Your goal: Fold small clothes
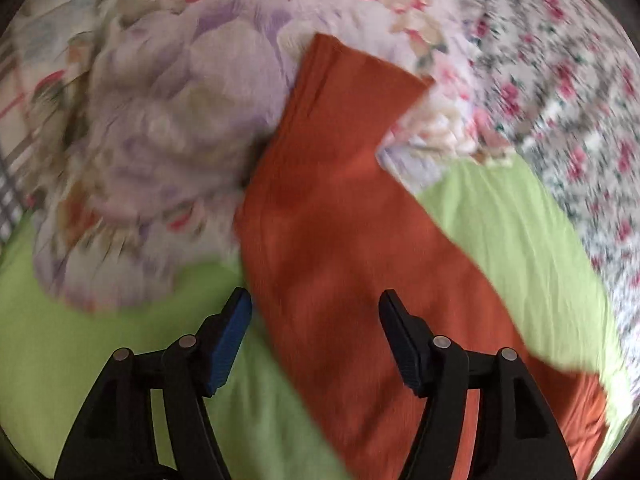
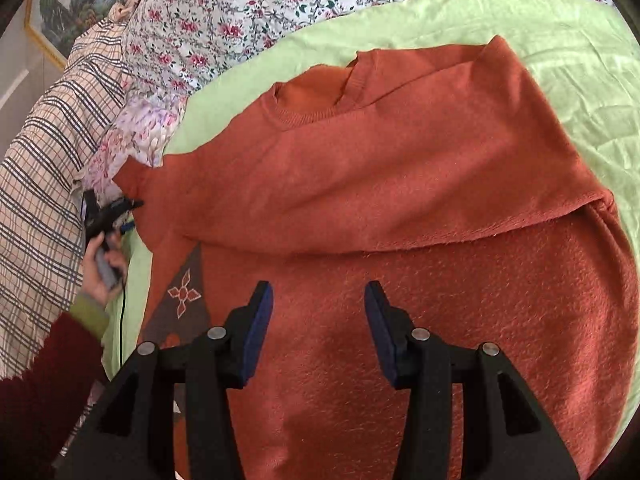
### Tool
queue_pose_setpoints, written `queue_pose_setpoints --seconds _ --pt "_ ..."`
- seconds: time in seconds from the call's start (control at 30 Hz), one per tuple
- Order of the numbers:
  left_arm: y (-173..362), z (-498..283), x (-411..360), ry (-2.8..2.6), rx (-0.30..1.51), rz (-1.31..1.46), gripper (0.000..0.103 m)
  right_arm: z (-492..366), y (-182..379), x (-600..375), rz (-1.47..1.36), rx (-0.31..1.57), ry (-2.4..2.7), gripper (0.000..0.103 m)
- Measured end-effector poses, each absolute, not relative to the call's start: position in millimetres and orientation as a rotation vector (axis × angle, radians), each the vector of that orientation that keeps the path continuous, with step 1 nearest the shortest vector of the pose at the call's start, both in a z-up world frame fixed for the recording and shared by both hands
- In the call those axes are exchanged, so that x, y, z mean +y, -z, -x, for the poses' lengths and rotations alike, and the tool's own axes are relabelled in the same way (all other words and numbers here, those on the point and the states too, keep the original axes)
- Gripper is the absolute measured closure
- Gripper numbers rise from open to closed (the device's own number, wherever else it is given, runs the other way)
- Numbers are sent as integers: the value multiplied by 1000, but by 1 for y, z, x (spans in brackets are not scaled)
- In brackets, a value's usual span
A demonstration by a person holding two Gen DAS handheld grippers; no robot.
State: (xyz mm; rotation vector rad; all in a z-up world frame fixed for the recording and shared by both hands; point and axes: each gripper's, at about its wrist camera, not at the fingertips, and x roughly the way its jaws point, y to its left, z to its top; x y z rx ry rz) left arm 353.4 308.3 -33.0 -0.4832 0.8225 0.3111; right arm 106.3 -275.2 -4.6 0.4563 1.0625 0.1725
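An orange sweater (image 2: 360, 208) lies on a green sheet (image 2: 520, 28), its right sleeve folded across the chest, neckline at the far side. My right gripper (image 2: 318, 300) is open and empty, hovering over the sweater's lower body. In the left wrist view the sweater's left sleeve (image 1: 332, 184) stretches out ahead, its cuff resting on a lilac floral pillow (image 1: 160, 140). My left gripper (image 1: 316, 304) is open and empty above the sleeve near the shoulder. It also shows in the right wrist view (image 2: 128, 216), held by a hand at the sweater's left edge.
A pink-flowered quilt (image 2: 248, 8) lies beyond the green sheet. A checked cloth (image 2: 44, 184) lies at the left. A brown patch with a cross motif (image 2: 184, 292) lies at the sweater's left side. A framed picture (image 2: 68, 4) hangs at the far left.
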Motion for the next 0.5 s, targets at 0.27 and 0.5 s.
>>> queue_pose_setpoints --seconds 0.27,0.5 --pt "0 -334 270 -193 710 382 101 -103 4 -278 -470 1058 -166 54" --pt "-50 -278 152 44 601 314 101 -96 -3 -281 -490 1030 -177 54"
